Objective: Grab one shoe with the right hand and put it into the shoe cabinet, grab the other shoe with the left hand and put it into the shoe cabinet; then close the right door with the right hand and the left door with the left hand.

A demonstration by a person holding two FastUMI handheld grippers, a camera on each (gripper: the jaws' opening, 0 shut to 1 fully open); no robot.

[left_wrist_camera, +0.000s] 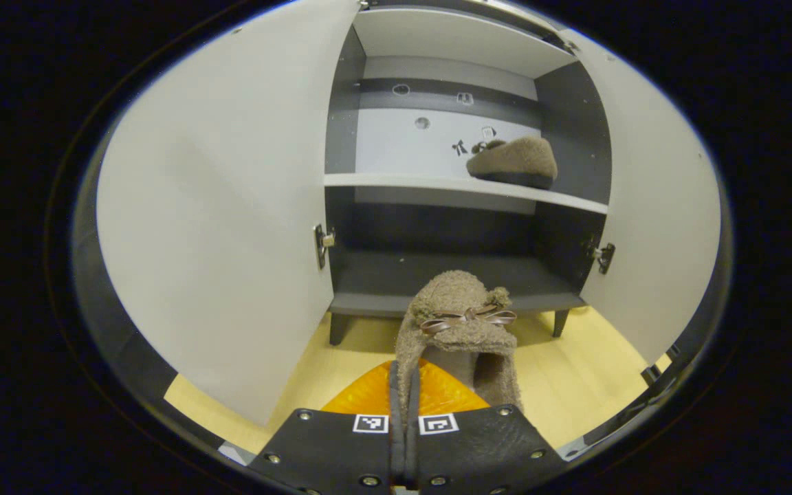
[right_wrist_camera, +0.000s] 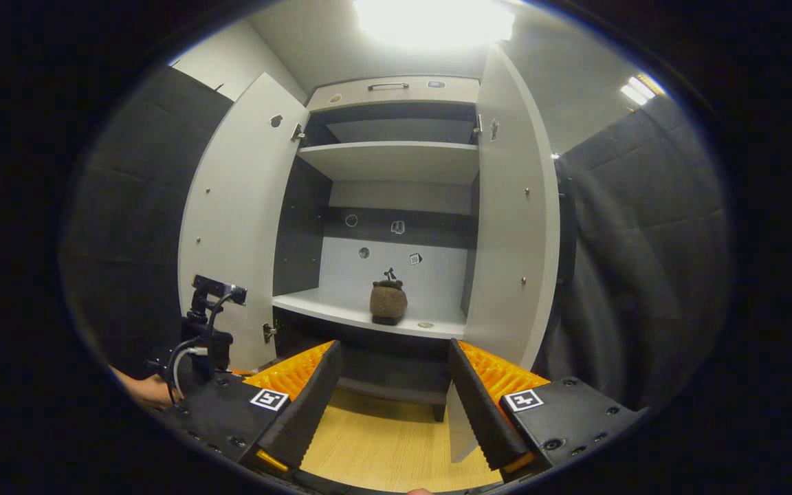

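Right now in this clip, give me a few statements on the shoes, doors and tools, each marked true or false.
1. One shoe sits on the middle shelf. True.
2. The left tool is open. False: it is shut on the second shoe.
3. Both cabinet doors are closed. False: the left door and the right door stand open.
4. The right tool is open and holds nothing. True.
5. The second shoe rests on the bottom shelf. False: the tool holds it in front of the cabinet, not yet inside.

One slipper point(left_wrist_camera: 513, 161) on mid shelf point(left_wrist_camera: 396, 181)
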